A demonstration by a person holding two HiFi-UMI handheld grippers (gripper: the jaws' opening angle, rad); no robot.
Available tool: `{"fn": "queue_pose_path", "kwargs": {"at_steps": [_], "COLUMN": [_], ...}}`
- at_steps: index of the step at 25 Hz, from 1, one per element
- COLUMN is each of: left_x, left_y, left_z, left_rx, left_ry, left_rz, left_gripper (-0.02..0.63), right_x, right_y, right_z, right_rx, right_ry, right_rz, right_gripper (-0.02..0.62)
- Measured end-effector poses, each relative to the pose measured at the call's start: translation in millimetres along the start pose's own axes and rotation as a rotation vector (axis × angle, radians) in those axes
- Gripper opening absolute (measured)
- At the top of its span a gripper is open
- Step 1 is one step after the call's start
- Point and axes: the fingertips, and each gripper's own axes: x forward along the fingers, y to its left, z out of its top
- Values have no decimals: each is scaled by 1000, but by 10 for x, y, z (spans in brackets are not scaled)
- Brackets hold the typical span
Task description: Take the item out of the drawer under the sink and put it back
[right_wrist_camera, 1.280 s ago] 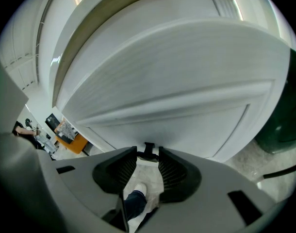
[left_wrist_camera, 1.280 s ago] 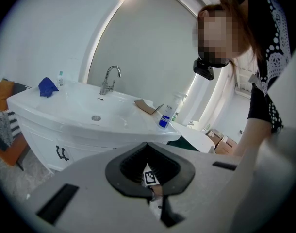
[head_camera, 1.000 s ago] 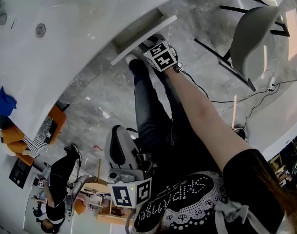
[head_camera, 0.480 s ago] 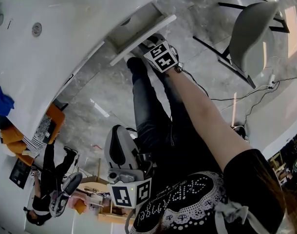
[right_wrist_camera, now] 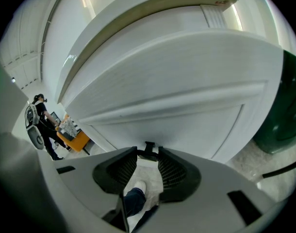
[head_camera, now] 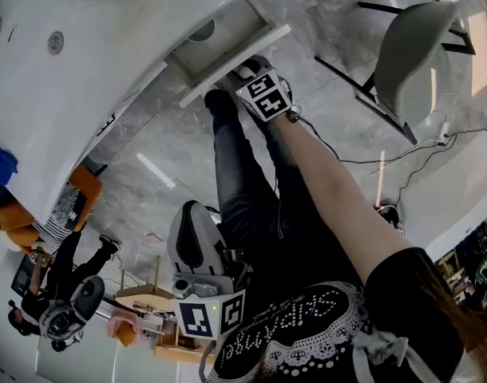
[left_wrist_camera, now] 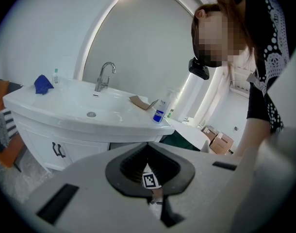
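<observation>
Right gripper (right_wrist_camera: 149, 153) clamped on black handle (right_wrist_camera: 149, 148) of part-open drawer (head_camera: 199, 88) under sink (left_wrist_camera: 65, 111); left gripper (left_wrist_camera: 148, 147) jaws together, empty, near torso.

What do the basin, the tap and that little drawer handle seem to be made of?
The basin is glossy white, probably glazed ceramic, since light glints off its smooth curves. The tap looks like polished metal, likely chrome, with bright mirror-like highlights. The drawer handle is matt black; whether it is metal or plastic is unclear. The right tool is closed on it.
</observation>
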Motion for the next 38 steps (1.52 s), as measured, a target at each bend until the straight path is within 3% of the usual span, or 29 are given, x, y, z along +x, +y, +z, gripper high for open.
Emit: {"fn": "queue_pose_path", "kwargs": {"at_steps": [14,19,27,38], "left_x": [74,109,118,206], "left_y": [-2,-31,-51,-148], "left_z": [23,21,133,534], "left_rx": [0,6,-2,35], "left_ry": [3,6,-35,-149], "left_rz": [-9,-23,-19,-39], "left_gripper": [3,3,3,3], "right_x": [-130,-163,-231,-986], "right_y": [-3,-6,17,-142], "right_z": [-83,-87,-76,108], "right_rx": [-14,-92,-23,-60], "right_ry": [-2,5,59,52], "right_rz": [-13,31,48,53], "right_gripper": [136,133,135,125]}}
